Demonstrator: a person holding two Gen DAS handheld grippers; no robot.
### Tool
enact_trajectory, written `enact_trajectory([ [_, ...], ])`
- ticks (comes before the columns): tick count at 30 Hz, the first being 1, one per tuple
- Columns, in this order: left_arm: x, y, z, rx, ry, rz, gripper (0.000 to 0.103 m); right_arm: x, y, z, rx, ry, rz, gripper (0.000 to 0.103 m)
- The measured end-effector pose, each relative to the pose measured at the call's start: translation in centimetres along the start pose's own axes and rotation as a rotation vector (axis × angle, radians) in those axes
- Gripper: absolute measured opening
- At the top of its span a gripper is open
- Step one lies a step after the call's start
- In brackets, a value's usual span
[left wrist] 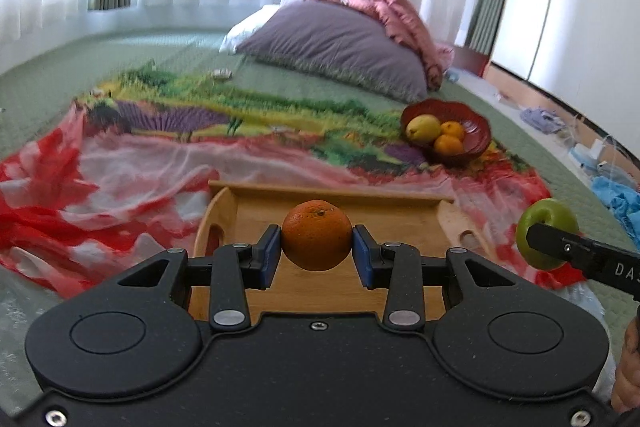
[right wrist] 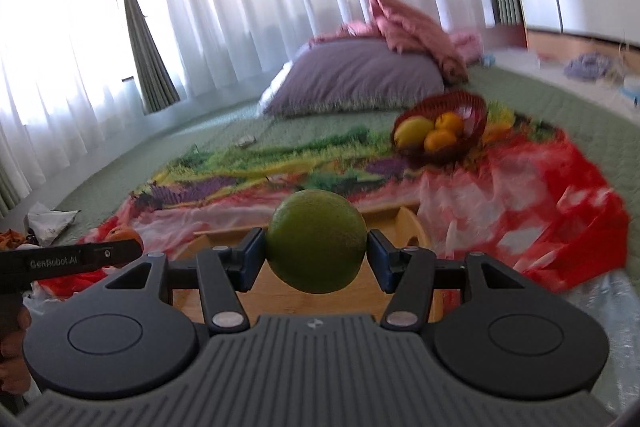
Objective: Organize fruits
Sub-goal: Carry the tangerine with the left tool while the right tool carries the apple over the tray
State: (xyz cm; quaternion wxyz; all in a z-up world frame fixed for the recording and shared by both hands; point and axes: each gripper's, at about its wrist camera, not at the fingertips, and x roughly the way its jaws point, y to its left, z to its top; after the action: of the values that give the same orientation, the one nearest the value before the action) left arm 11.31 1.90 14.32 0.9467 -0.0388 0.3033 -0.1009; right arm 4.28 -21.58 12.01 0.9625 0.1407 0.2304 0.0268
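An orange point(left wrist: 317, 234) is clamped between the two blue pads of the left gripper point(left wrist: 317, 253), one pad pressed against each side of the fruit. It is held in the air above a bamboo tray point(left wrist: 400, 195), whose far rim and handle cut-outs are seen behind and below it. The tray is laid on a brightly printed cloth point(left wrist: 168, 147) in red, pink, green and purple, which is spread over a green quilted surface point(left wrist: 72, 63).

A green apple point(right wrist: 316, 241) is gripped in the same way by the right gripper point(right wrist: 316, 259), its pads set against the apple's left and right sides. In the left wrist view the same apple is seen at the right edge, half hidden by a black finger of that gripper, just beside the tray's right end.

A dark red bowl point(left wrist: 476, 131) is placed on the far right part of the cloth, well apart from both grippers. In it a yellow fruit point(left wrist: 423, 127), perhaps a lemon, is seen beside two small oranges point(left wrist: 449, 143), all touching one another.

Beyond the cloth a grey-purple pillow point(left wrist: 336, 55) is propped up, with pink bedding point(left wrist: 400, 15) heaped on it. White curtains point(right wrist: 260, 7) are hung across the back.
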Motion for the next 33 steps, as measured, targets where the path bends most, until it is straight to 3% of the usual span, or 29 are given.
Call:
enact_trajectory([
  [11,12.2,0.6,0.1,0.016,0.086,0.045,0.036,11.4,-2.6,0.7,-0.002,0.153,-0.04,0.058],
  [16,15.6,0.9,-0.1,0.017,0.122,0.088,0.036,15.3,-2.4,0.2,-0.047,0.207,-0.07,0.058],
  [33,18.8,0.0,-0.5,0.053,0.175,0.127,0.036,19.0,-2.2,-1.1,-0.084,0.275,-0.084,0.058],
])
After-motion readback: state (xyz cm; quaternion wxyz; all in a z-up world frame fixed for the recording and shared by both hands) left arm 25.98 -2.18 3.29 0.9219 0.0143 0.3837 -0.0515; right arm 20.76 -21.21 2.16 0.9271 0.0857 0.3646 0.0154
